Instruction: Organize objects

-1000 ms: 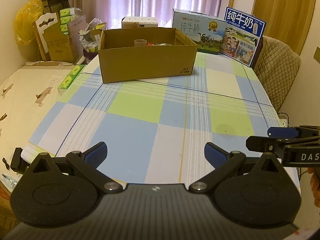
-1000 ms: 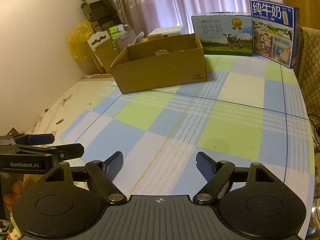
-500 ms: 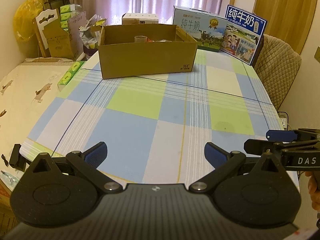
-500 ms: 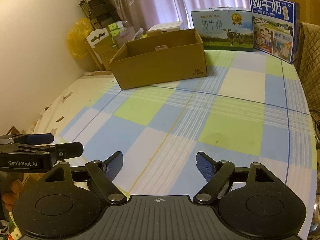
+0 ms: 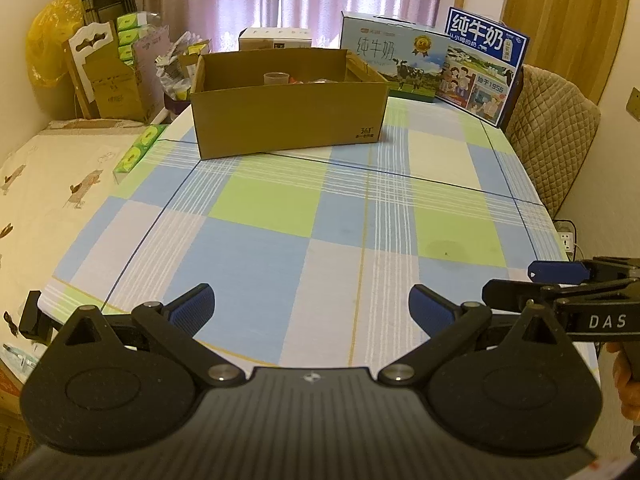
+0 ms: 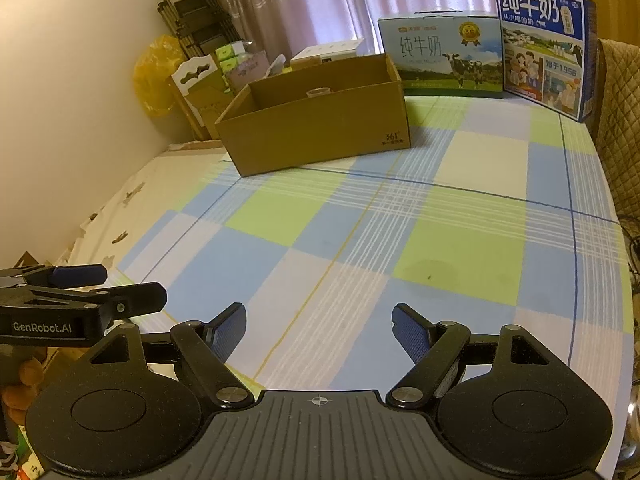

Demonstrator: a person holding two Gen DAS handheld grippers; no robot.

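An open cardboard box (image 5: 288,120) (image 6: 320,128) stands at the far end of the checked tablecloth (image 5: 320,208) (image 6: 360,240). Over its front wall I see the top of a clear plastic cup (image 5: 276,78) (image 6: 318,92) and some reddish items inside; the other contents are hidden. My left gripper (image 5: 310,304) hovers open over the near edge of the table with nothing between its blue pads. My right gripper (image 6: 318,320) is open too and holds nothing. Each gripper shows from the side in the other's view: the right gripper (image 5: 560,284) and the left gripper (image 6: 80,292).
Two milk cartons (image 5: 394,62) (image 5: 484,64) stand behind the box at the back right. A padded chair back (image 5: 556,136) is at the right edge. Cardboard, tissue packs (image 5: 140,148) and a yellow bag (image 5: 48,56) crowd the left side beside a bed sheet.
Both views have shifted slightly, so the box and the milk cartons sit a little higher and farther. Both grippers stay open and empty.
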